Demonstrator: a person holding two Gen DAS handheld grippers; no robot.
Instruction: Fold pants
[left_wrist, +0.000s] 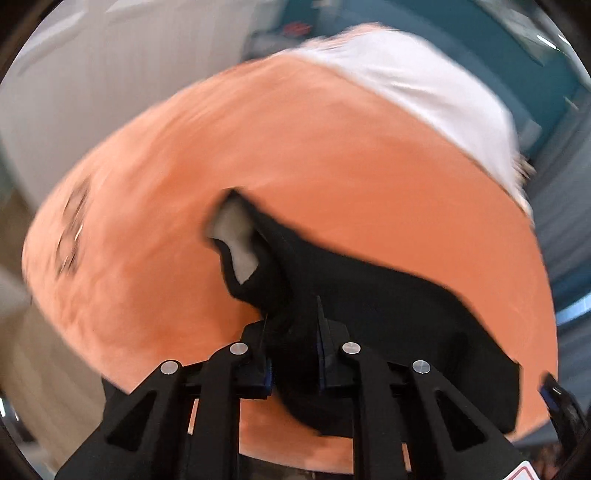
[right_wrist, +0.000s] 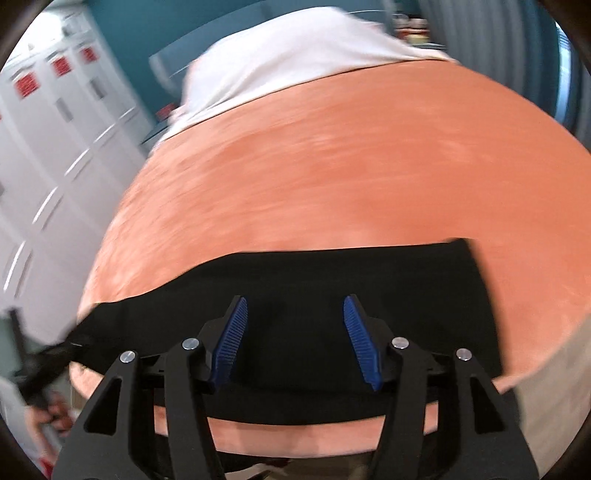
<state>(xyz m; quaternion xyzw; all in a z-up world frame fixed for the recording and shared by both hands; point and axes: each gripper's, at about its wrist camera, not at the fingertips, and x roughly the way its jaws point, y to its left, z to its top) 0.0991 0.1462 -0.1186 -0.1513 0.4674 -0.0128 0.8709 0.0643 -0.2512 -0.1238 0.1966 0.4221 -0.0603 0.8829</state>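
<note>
Left gripper (left_wrist: 291, 332) is pinching a bunch of the black pants (left_wrist: 369, 295) between nearly closed jaws, and the cloth is rising in a peak from the orange blanket (left_wrist: 295, 147) toward your fingers. Right gripper (right_wrist: 295, 325) is standing half-open over the same pants (right_wrist: 332, 277), blue pads (right_wrist: 360, 339) bare, with nothing between them; the fabric is lying flat below it near the bed's front edge.

You are handling something light and limp, by the look of it: it is draping, sagging and bunching wherever it is lifted, and it is holding no shape of its own. It is probably sliding little on the fuzzy blanket. Judging by that, you are best taking it at an edge or a corner, at the hem or waistband, both layers together, so that the fold is carrying over cleanly rather than trailing.

Left view is giving you the pale lining (left_wrist: 236, 236) showing where the cloth is curling open beyond the pinch, and a dark tip at the far right edge that is likely the other gripper. Right view is giving you what the left cannot: the long straight edge of the pants, the square far corner (right_wrist: 469, 247) lying smooth, and a hand (right_wrist: 44, 413) at the lower left on a blurred dark tool. Both are showing the white pillow (right_wrist: 295, 55) at the head of the bed.
</note>
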